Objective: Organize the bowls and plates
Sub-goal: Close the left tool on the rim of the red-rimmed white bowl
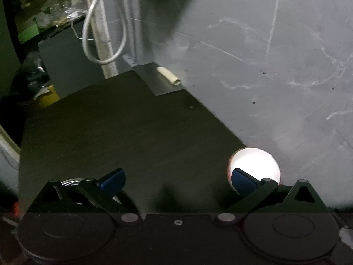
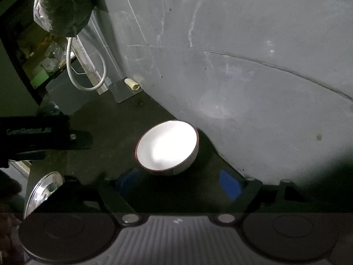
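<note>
Both hand-held grippers [image 1: 177,180] [image 2: 176,182] gape empty; only the right view shows the whole white bowl [image 2: 167,146].

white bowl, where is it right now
The white bowl sits upright on the dark table near the grey wall, centred ahead of the right gripper. In the left wrist view it is at lower right, behind that gripper's right finger.
</note>
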`<state>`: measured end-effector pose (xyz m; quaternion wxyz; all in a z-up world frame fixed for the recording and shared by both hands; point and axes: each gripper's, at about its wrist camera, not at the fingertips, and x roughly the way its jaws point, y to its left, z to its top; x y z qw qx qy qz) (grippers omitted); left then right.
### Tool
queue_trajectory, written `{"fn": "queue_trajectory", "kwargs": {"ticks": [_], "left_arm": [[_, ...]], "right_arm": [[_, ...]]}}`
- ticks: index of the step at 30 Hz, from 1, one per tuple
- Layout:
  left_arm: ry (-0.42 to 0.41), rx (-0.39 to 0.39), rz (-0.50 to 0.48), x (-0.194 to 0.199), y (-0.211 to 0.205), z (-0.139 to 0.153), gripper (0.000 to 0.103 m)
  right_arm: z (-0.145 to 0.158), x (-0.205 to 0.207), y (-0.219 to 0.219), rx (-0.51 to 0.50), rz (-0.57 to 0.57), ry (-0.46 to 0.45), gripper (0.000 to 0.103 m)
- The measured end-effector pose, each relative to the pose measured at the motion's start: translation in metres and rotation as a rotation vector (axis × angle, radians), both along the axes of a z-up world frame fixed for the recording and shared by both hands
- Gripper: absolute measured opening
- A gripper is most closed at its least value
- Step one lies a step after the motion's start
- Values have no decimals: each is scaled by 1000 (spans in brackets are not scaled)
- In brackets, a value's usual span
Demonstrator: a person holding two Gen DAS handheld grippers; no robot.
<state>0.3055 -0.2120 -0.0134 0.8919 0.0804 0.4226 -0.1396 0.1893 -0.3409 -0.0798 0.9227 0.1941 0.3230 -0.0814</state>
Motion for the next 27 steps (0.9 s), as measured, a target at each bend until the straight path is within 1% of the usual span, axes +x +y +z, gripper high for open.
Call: {"fn": "queue_trajectory", "kwargs": {"ticks": [5, 8, 10, 12, 15, 16, 17, 18, 20, 21, 23, 24, 25, 26, 27], "left_arm": [[45, -27, -62, 11, -14, -15, 102], [81, -66, -84, 23, -20, -26, 102], [108, -102, -92, 31, -24, -34, 102], [135, -130, -94, 38, -27, -41, 99], [159, -147, -100, 45, -31, -49, 96], [169, -149, -104, 47, -33, -51, 95], [178, -151, -108, 49, -34, -53, 91], [189, -152, -112, 50, -36, -55, 88], [213, -152, -119, 52, -38, -58, 77], [219, -152, -122, 52, -39, -59, 74], [226, -145, -128, 52, -41, -60, 60], [229, -142, -133, 52, -43, -61, 56], [236, -139, -137, 52, -44, -61, 47], [241, -138, -138, 52, -44, -61, 42], [246, -138, -139, 52, -45, -62, 40]], "right_arm": [[-2, 12, -5, 10, -23, -4, 77], [-3, 18, -8, 6, -31, 3, 73], [-3, 21, -10, 3, -27, 10, 69], [-5, 26, -10, -3, -17, 21, 66], [-6, 29, -11, -4, 5, 29, 65], [-7, 30, -11, -2, 11, 32, 62], [-8, 31, -11, 0, 18, 35, 57], [-9, 32, -11, 1, 22, 39, 56], [-10, 33, -12, 11, 33, 44, 54], [-11, 34, -12, 16, 38, 43, 52], [-11, 35, -12, 19, 50, 42, 47], [-11, 37, -12, 21, 54, 42, 46], [-11, 37, -12, 23, 58, 43, 45], [-12, 38, -12, 24, 58, 44, 45], [-12, 39, -13, 26, 59, 45, 44]]}}
